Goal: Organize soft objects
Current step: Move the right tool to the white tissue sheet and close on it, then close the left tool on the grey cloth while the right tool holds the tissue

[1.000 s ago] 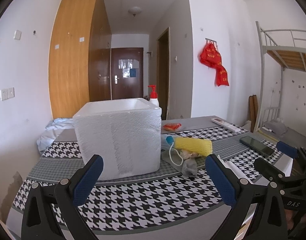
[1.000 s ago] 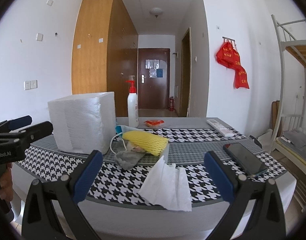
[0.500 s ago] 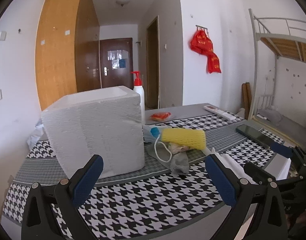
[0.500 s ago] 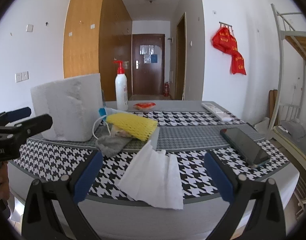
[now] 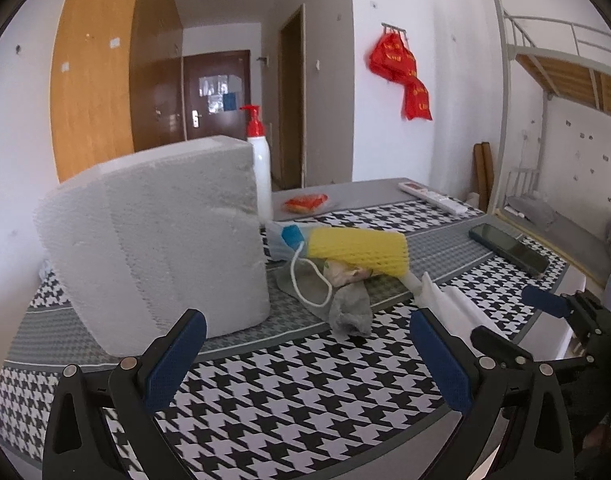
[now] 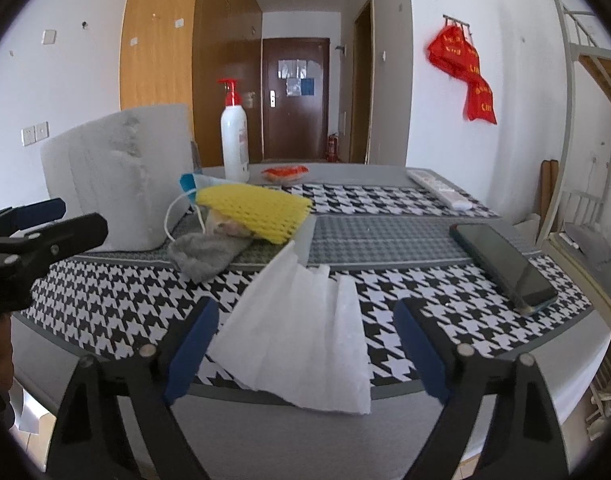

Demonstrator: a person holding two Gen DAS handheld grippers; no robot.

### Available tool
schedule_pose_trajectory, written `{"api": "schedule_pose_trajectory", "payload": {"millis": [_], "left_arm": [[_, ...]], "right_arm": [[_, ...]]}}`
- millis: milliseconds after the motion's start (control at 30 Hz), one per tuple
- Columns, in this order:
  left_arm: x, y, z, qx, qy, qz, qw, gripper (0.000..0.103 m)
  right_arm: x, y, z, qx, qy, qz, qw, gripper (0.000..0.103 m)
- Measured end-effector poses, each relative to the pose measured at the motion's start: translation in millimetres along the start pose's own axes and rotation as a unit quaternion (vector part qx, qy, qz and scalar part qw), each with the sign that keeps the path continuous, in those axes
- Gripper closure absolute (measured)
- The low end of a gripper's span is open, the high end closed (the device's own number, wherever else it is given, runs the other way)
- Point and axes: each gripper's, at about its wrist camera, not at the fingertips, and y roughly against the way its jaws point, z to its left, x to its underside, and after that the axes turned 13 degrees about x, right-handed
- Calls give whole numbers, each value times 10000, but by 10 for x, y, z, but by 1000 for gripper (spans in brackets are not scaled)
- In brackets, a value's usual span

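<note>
While my right claw [image 6: 305, 344] narrows around the white tissue [image 6: 301, 332] at the tabletop's [image 6: 385, 236] near edge without pinching it, my left claw [image 5: 305, 356] hangs spread and empty.

A white tissue [image 6: 301, 340] lies crumpled flat at the near edge of the table [image 6: 385, 240], one corner hanging over. Behind it sits a small heap: a yellow foam net sleeve [image 6: 253, 216] on top, a grey sock [image 6: 205, 254] below, and a blue face mask [image 5: 289, 240] with a white ear loop, just beside the white foam box [image 5: 157, 248].
</note>
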Motion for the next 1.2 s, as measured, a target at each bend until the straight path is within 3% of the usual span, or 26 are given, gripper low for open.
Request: {"api": "schedule_pose_trajectory", "payload": {"millis": [300, 567, 767, 1033, 1200], "left_arm": [[-6, -94, -4, 24, -21, 118, 9999, 1], [3, -161, -26, 30, -65, 211, 9998, 1], [-10, -216, -53, 30, -79, 272, 9996, 1], [-6, -273, -98, 28, -125, 339, 9993, 1], [-4, -299, -120, 32, -144, 373, 9992, 1]], "right_arm": [[27, -90, 61, -39, 160, 180, 9997, 15], [104, -281, 40, 2, 186, 543, 9984, 30], [119, -313, 7, -81, 191, 653, 9976, 52], [130, -285, -17, -249, 231, 648, 9973, 91], [81, -242, -128, -395, 25, 580, 9975, 95]]}}
